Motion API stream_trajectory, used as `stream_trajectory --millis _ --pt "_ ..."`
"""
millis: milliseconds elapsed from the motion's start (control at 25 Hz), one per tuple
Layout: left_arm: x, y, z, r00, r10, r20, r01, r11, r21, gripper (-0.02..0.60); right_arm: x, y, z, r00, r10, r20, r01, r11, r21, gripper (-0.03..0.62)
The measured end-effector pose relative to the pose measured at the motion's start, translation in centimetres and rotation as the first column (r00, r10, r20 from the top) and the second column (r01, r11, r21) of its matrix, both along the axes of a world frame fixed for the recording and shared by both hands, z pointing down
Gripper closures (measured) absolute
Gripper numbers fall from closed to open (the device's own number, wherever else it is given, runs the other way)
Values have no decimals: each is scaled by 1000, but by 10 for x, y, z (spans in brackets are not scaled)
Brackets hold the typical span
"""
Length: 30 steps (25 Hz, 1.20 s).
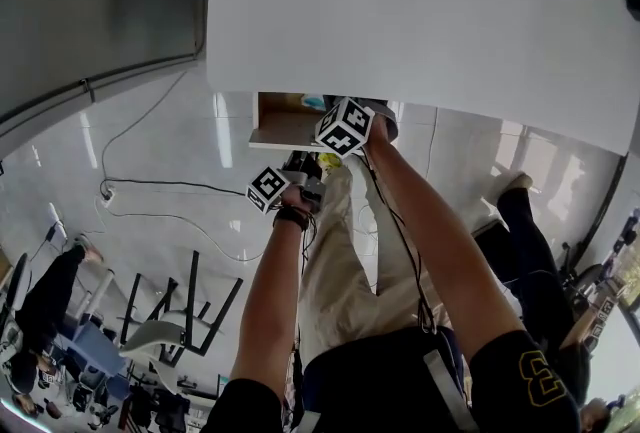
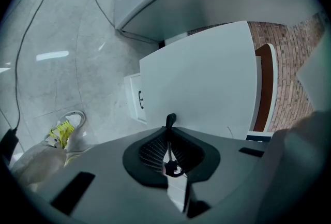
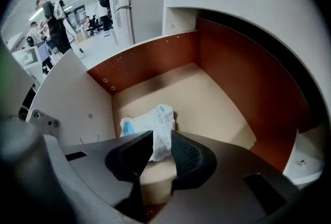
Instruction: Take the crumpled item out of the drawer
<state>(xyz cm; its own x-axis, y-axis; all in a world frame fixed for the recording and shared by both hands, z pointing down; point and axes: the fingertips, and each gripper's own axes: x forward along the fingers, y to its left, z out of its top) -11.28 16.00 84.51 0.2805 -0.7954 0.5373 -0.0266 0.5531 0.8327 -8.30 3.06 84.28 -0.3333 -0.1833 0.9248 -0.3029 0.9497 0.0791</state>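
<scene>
A crumpled white and blue packet (image 3: 155,123) lies on the pale floor of the open drawer (image 3: 207,93), near its left wall. My right gripper (image 3: 161,139) reaches into the drawer, and the packet's near end fills the gap between its dark pads (image 3: 189,154), which press on it. In the head view the drawer (image 1: 278,129) juts out from under the white cabinet top (image 1: 400,11), with the right gripper's marker cube (image 1: 345,126) at its mouth. My left gripper (image 2: 169,137) is shut with nothing held and hangs below the drawer, apart from it; its cube (image 1: 268,188) shows.
A lower white drawer front with a black handle (image 2: 138,100) shows on the cabinet. A shoe (image 2: 64,130) stands on the glossy floor. Cables (image 1: 150,186) trail across the tiles; chair frames (image 1: 185,311) and other people stand off to the left and right.
</scene>
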Motion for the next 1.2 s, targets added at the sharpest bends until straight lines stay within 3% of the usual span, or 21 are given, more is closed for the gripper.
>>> stream_trajectory --millis 120,280,520,640,760,1000,1120,1200 --pt "-1 1 -1 1000 0 1 0 1000 -3 548 2 4 3 998 -46 -36 46 999 20 525" --pt "1 -1 -3 1000 -5 6 5 1000 -3 548 8 6 1 994 -85 -61 88 995 40 566" --pt "1 0 -3 1000 -10 9 10 1000 3 548 2 15 -14 996 -93 -19 93 996 12 569" --pt "2 0 -4 1000 -20 10 20 1000 2 548 8 15 -6 994 -100 -42 101 995 24 565" --pt "3 -1 -3 999 -33 9 33 999 8 548 10 17 6 990 -128 -65 129 992 0 463" --pt "1 1 -1 999 -39 2 39 999 17 548 10 22 24 975 -189 -116 189 982 -4 418" --pt "0 -1 -1 1000 -26 4 26 999 21 548 10 21 29 972 -194 -131 194 981 -8 427" --pt "-1 -1 -2 1000 -18 4 18 1000 22 548 8 21 27 971 -200 -132 201 980 -9 523"
